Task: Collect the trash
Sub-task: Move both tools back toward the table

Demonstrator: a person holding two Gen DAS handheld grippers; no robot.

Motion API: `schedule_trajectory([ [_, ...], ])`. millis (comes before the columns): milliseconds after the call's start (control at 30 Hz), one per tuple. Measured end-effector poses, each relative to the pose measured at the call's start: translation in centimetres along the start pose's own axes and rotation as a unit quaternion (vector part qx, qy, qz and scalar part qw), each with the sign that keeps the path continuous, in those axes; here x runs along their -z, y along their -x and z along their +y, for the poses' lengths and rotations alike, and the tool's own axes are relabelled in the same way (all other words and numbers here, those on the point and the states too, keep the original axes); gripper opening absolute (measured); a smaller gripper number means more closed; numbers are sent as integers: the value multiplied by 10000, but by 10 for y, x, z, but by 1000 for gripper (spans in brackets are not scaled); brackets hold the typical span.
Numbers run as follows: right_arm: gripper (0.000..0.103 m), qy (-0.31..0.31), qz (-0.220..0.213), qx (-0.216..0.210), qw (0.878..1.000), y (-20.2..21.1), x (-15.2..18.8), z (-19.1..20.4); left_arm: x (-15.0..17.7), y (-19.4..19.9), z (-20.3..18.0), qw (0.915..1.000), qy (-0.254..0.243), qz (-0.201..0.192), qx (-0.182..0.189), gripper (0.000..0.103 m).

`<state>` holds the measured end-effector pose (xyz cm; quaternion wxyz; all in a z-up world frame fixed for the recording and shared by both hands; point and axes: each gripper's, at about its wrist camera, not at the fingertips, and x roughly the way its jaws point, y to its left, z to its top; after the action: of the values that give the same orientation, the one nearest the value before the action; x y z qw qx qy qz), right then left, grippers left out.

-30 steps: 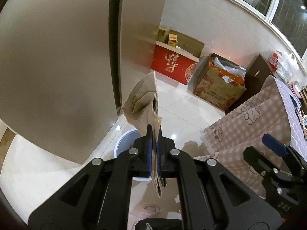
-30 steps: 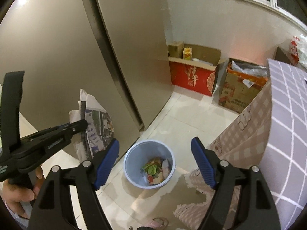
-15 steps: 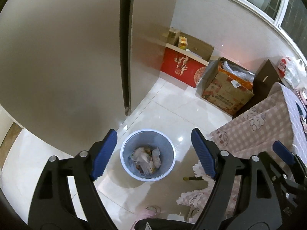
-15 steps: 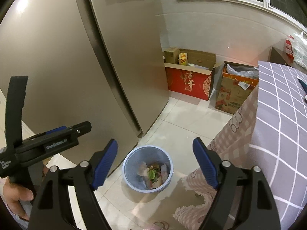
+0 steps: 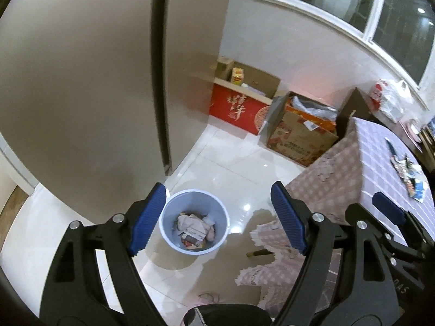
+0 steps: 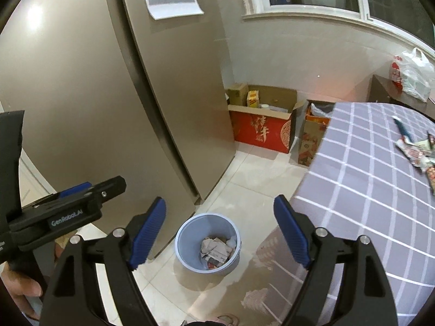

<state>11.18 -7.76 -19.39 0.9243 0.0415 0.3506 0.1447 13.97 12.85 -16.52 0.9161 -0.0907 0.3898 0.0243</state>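
A pale blue trash bin (image 5: 168, 217) stands on the white tile floor beside the fridge, with crumpled newspaper (image 5: 191, 228) and other scraps inside. My left gripper (image 5: 218, 217) hangs open high above it, nothing between its blue pads. In the right wrist view the same bin (image 6: 190, 228) holds the newspaper (image 6: 214, 250), and my right gripper (image 6: 220, 231) is open and empty above it. The left gripper (image 6: 81, 203) shows at the left edge, held by a hand (image 6: 16, 288). Several wrappers (image 6: 416, 149) lie on the checked table.
A tall beige fridge (image 6: 81, 95) fills the left. A red carton (image 6: 261, 130) and a brown box (image 5: 299, 138) stand by the back wall. The table with a purple checked cloth (image 6: 367, 190) takes up the right. A plastic bag (image 6: 410, 73) sits on a dark cabinet.
My left gripper opened and let go of the folded newspaper, which now lies in the bin. Both grippers rose and drew back from the bin.
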Motion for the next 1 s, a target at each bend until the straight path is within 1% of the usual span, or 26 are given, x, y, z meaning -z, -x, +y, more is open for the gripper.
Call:
schedule_trajectory([
  [133,81,-192,-125,63,9997,26,0,-20,2,13,-33,9996,-241,-52,165,79],
  [167,81,-239,-150,93,9996,32,0,-27,1,16,-47,9991,-343,-59,246,79],
  [233,81,-365,-214,156,9990,48,1,-45,1,19,-67,9982,-470,-57,371,80],
  [300,82,-468,-305,285,9980,67,2,-69,2,21,-95,9961,-648,-32,603,80],
  [367,84,-564,-380,415,9968,82,4,-88,3,21,-128,9928,-854,18,840,80],
  [433,85,-734,-450,657,9941,102,6,-120,5,18,-157,9890,-1049,74,1037,80],
  [467,85,-815,-457,744,9928,110,9,-135,8,16,-176,9852,-1226,138,1193,80],
  [533,85,-906,-461,912,9906,122,15,-161,11,9,-209,9794,-1464,308,1355,80],
  [567,85,-947,-421,1110,9884,127,18,-179,12,7,-221,9776,-1522,339,1416,80],
  [633,85,-1045,-360,1297,9854,135,22,-203,16,4,-251,9714,-1725,371,1592,80],
  [700,85,-1182,-301,1451,9819,143,25,-230,21,4,-270,9697,-1850,338,1559,80],
  [733,85,-1228,-276,1469,9811,144,26,-239,22,2,-280,9689,-1889,341,1565,80],
  [800,85,-1204,-194,1422,9823,142,22,-255,23,1,-286,9684,-1867,369,1614,80],
  [833,84,-1169,-158,1412,9829,140,21,-257,21,0,-288,9687,-1852,370,1609,80],
  [900,70,-1057,-31,1286,9860,130,13,-257,15,-3,-291,9700,-1846,329,1547,80],
  [933,59,-989,48,1196,9879,122,9,-256,11,-5,-293,9711,-1830,308,1498,80],
  [967,55,-911,120,1117,9895,116,3,-256,7,-8,-291,9722,-1799,293,1468,80],
  [1000,53,-819,202,1026,9911,107,-3,-255,4,-11,-290,9730,-1770,300,1449,80],
])
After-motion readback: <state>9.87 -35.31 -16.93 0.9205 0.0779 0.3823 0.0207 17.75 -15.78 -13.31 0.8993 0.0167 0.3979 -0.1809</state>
